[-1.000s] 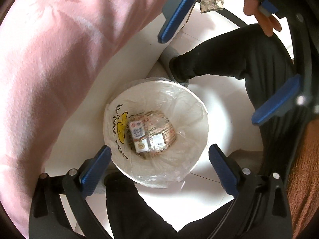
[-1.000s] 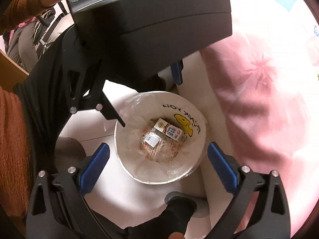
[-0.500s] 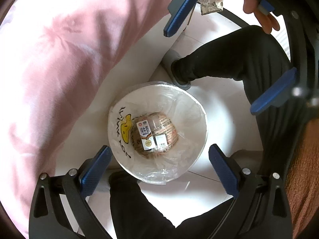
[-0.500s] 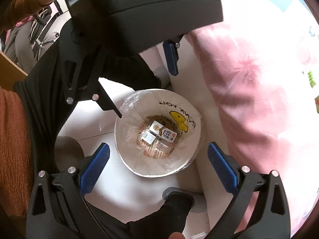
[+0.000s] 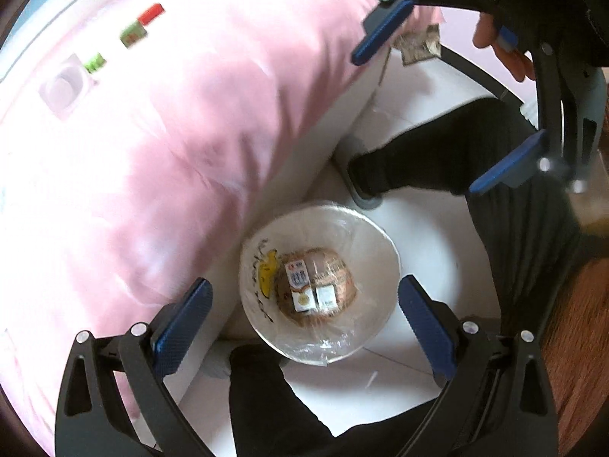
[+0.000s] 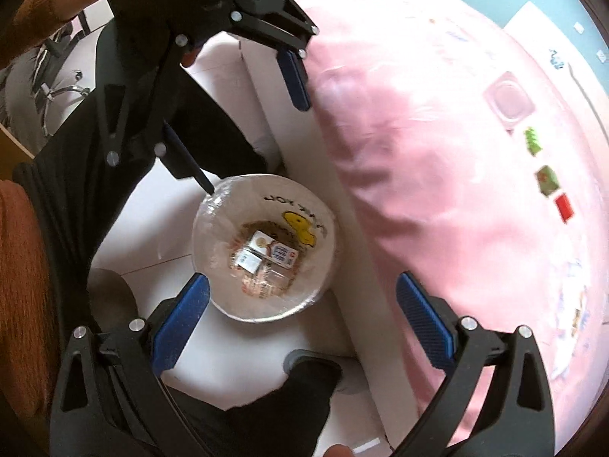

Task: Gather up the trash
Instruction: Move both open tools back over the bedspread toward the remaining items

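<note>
Both the left gripper (image 5: 304, 312) and right gripper (image 6: 302, 312) are held spread wide, nothing between the fingers. The lined trash bin (image 5: 375, 236), lower centre, is seen holding small cartons (image 5: 300, 285). Only the left view shows a wrapper (image 5: 416, 43) at upper right. A pink bedspread (image 6: 437, 152) borders the white floor (image 6: 236, 350).

The bin (image 5: 380, 236) stands on the floor (image 5: 430, 236) at lower centre of the left wrist frame, just beside the bed (image 5: 152, 152), which fills the left. Cartons (image 5: 300, 285) lie in the bin. A container (image 5: 64, 89) and small packets (image 5: 133, 34) lie on the bed at upper left. A foot (image 5: 365, 175) stands above the bin, another below.
</note>
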